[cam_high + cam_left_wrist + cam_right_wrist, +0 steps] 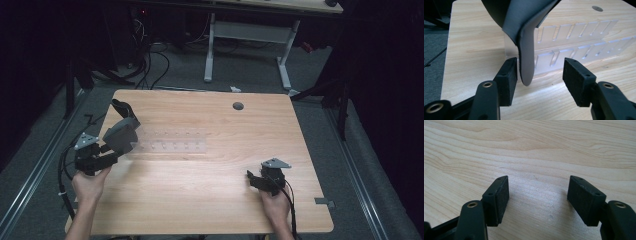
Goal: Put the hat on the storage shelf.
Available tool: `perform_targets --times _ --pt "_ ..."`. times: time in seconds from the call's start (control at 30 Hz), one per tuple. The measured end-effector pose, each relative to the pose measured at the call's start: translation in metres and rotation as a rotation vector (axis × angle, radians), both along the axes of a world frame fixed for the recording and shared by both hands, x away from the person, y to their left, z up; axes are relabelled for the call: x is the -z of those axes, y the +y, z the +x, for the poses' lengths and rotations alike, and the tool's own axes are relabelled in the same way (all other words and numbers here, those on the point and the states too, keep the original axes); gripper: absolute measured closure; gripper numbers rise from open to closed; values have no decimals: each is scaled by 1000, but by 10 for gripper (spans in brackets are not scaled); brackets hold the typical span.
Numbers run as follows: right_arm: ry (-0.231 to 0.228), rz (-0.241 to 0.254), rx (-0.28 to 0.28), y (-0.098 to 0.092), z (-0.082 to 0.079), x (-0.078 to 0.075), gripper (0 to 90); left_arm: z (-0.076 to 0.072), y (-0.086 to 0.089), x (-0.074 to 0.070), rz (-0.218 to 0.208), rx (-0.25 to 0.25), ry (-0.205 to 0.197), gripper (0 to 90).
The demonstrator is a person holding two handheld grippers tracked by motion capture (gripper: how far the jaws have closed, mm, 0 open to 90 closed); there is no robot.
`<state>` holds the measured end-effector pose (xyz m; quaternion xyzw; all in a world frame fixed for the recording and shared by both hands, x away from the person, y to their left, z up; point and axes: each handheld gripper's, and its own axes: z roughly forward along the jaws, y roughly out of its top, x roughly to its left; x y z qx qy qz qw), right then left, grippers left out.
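A dark grey, curved flat piece with a black end (121,134) stands over the left end of a clear slotted plastic rack (172,146) on the wooden table (200,200). In the left gripper view the grey piece (524,30) hangs down between the jaws, its thin edge against the left pad (507,77) and well apart from the other pad. My left gripper (539,75) is open, at the table's left side (111,152). The clear rack (579,47) lies just beyond it. My right gripper (252,179) stands open over bare wood (537,195) near the front right.
A round cable hole (238,106) sits at the table's back middle. Behind the table stand a white-legged desk (247,32) and floor cables (150,62). Metal rails (350,165) run along the floor on both sides.
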<state>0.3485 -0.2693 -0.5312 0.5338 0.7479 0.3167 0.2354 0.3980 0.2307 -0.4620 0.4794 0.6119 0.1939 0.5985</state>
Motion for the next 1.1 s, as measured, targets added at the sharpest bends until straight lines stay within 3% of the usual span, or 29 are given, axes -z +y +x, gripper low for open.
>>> perform_targets --times 0.7,1.1 --pt "-2 -2 0 0 0 0 342 -40 -8 8 -14 9 -12 433" --pt "-1 -1 0 0 0 0 341 -51 -32 15 -13 75 4 432"
